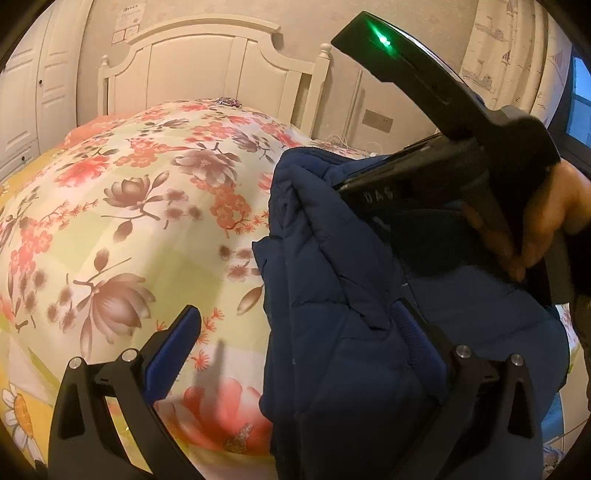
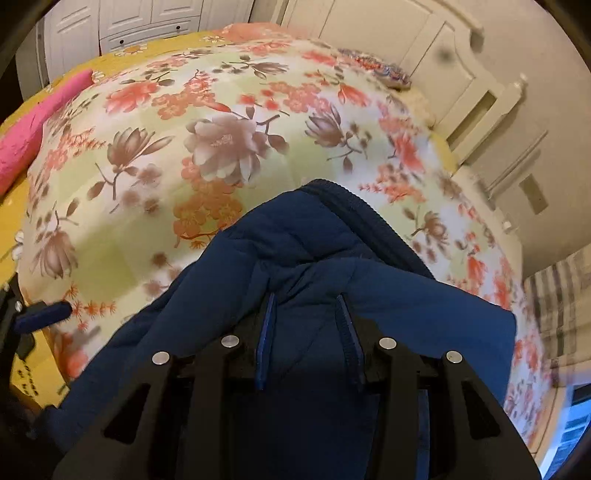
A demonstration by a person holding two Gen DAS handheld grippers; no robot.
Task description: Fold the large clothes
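A navy quilted jacket (image 1: 351,295) hangs bunched over the floral bedspread (image 1: 129,221). My left gripper (image 1: 295,314) is open wide. Its left finger (image 1: 177,350) is bare over the bed and its right finger (image 1: 417,339) is pressed into the jacket's folds. A hand holds my right gripper (image 1: 336,182) at the upper right, its tips buried in the jacket's top edge. In the right wrist view my right gripper (image 2: 306,297) is shut on a fold of the jacket (image 2: 295,258), and the fabric spills over both fingers. One finger of the left gripper (image 2: 44,314) shows at the left edge.
A white headboard (image 1: 207,70) stands at the far end of the bed. A pink cloth (image 2: 33,129) lies at the bed's left side, with white wardrobe doors (image 2: 147,18) behind it. A patterned curtain (image 1: 506,55) hangs at the right. The floral bedspread (image 2: 221,147) stretches ahead.
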